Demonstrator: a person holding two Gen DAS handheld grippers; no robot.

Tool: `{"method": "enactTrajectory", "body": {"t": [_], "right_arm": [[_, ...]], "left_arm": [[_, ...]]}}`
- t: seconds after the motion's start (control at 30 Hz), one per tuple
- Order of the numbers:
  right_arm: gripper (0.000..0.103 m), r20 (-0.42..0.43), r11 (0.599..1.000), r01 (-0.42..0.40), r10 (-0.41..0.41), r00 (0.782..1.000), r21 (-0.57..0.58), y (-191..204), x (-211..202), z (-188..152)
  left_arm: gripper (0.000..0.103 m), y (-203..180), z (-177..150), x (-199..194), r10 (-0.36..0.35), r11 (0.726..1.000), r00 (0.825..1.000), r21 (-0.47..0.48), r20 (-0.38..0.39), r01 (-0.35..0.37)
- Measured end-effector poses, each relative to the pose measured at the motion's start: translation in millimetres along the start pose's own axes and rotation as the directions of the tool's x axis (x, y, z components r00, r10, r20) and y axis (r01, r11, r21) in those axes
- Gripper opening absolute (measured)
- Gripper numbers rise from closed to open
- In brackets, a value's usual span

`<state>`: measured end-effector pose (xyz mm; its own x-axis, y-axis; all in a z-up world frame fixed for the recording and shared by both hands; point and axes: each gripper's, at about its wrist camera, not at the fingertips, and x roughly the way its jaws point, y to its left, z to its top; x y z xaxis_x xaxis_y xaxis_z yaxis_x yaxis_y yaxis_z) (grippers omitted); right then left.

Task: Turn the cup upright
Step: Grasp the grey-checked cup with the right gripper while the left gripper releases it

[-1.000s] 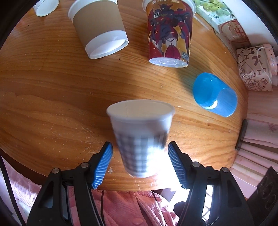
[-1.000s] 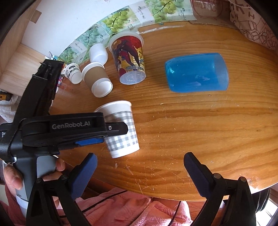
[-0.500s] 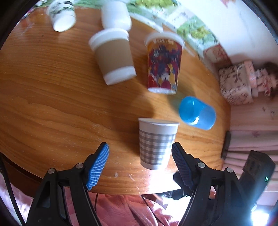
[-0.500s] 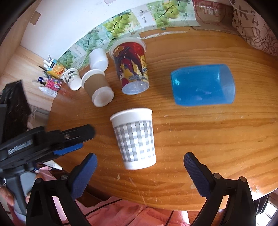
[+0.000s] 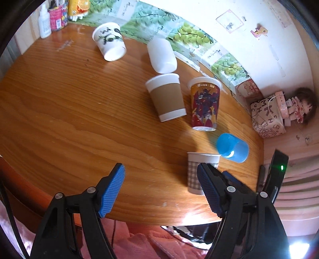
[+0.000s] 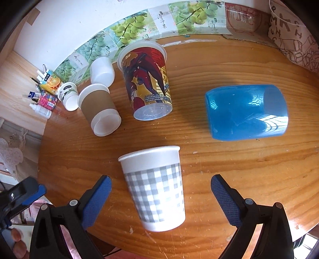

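A white paper cup with a grey check pattern [image 6: 157, 189] stands upright, mouth up, near the front edge of the round wooden table [image 6: 239, 179]. It also shows in the left wrist view [image 5: 196, 171], partly behind my left gripper's right finger. My right gripper [image 6: 161, 201] is open, its blue pads on either side of the cup and apart from it. My left gripper [image 5: 161, 191] is open and empty, drawn back to the left of the cup. A blue plastic cup [image 6: 247, 112] lies on its side to the right.
A robot-print cup [image 6: 147, 83], a brown-sleeved paper cup [image 6: 98, 111], a plain white cup [image 6: 102, 71] and a small printed cup [image 6: 68, 95] stand mouth up further back. Bottles and boxes [image 5: 53, 18] line the wall. Pink cloth [image 5: 155, 243] lies below the table edge.
My left gripper let go of the checked cup and pulled back and left. The cup stands upright on the table. My right gripper moved in so the cup sits between its open fingers.
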<state>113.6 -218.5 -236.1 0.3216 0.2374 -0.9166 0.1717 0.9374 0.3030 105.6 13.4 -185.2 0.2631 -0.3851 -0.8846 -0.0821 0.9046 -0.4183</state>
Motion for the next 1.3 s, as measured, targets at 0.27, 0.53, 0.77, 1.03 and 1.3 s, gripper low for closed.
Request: {"method": "enactTrajectory", "body": {"t": [0.27,0.53,0.77,1.03,1.3], "right_arm": [[0.088,-0.006,1.0,0.018,-0.018,1.0,-0.01,9,21,9],[0.069,-0.021,1.0,0.003,-0.003,1.0,0.018,12,29,15],[0.068,0.07,1.0,0.002,-0.002,0.998,-0.001,16,11,16],[0.068,0.256,0.993,0.025,0.004,0.967,-0.112,25,-15,3],[0.068,0.314,0.963,0.046,0.041,0.949,-0.266,36,-22,-20]], "left_arm": [[0.078,20,-2,-6,0.013,1.0,1.0,-0.016,-0.01,-0.013],[0.078,28,1,-9,0.018,1.0,1.0,-0.01,-0.017,-0.018],[0.078,26,6,-8,0.019,1.0,1.0,0.008,-0.017,-0.018],[0.078,17,8,-4,0.013,0.999,1.0,0.034,-0.014,-0.012],[0.078,9,5,1,0.029,0.998,1.0,0.05,-0.011,-0.029]]}}
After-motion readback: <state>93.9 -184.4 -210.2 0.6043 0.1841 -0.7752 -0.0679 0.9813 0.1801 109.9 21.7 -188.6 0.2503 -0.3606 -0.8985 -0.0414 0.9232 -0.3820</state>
